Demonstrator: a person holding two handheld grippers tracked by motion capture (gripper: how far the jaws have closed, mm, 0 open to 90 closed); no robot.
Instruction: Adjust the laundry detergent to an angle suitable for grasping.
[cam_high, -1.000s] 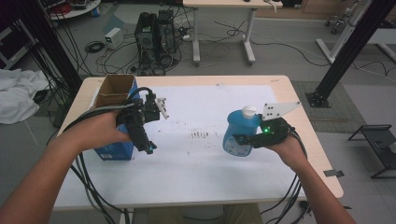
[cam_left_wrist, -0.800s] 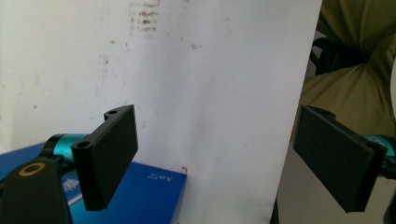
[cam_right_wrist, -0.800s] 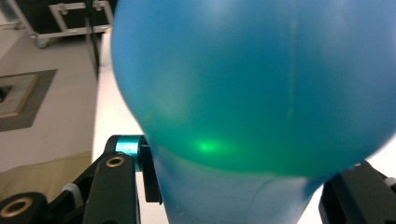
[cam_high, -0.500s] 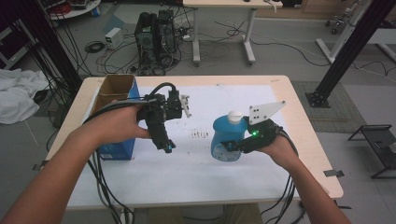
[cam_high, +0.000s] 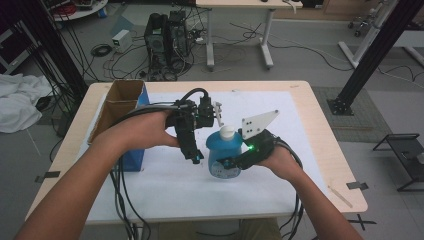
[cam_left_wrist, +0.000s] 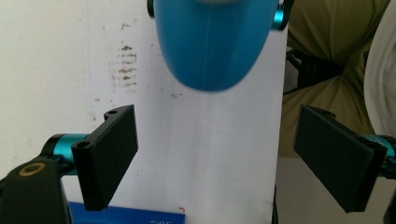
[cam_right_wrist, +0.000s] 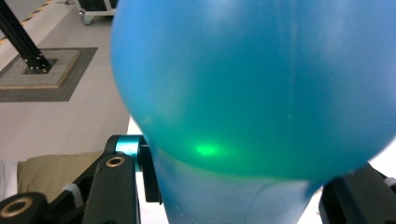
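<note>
A blue bottle (cam_high: 221, 150) with a white cap (cam_high: 226, 131) is held over the middle of the white sheet. My right gripper (cam_high: 227, 164) is shut on its lower body, and the blue body (cam_right_wrist: 261, 88) fills the space between the jaws in the right gripper view. My left gripper (cam_high: 195, 156) hangs just left of the bottle with its jaws pointing down toward the person. In the left gripper view it (cam_left_wrist: 229, 154) stands open with nothing between its jaws, and the rounded blue bottle (cam_left_wrist: 212, 42) lies ahead of them.
An open cardboard box with a blue side (cam_high: 120, 100) stands on the table's left part, behind the left forearm. A white sheet (cam_high: 300, 150) covers most of the wooden table (cam_high: 327, 130). Cables trail off the near edge. Computers and table legs stand on the floor beyond.
Both hands have moved toward the middle. The right gripper carried the bottle leftward and nearer. The left gripper swung right from the box to beside the bottle.
</note>
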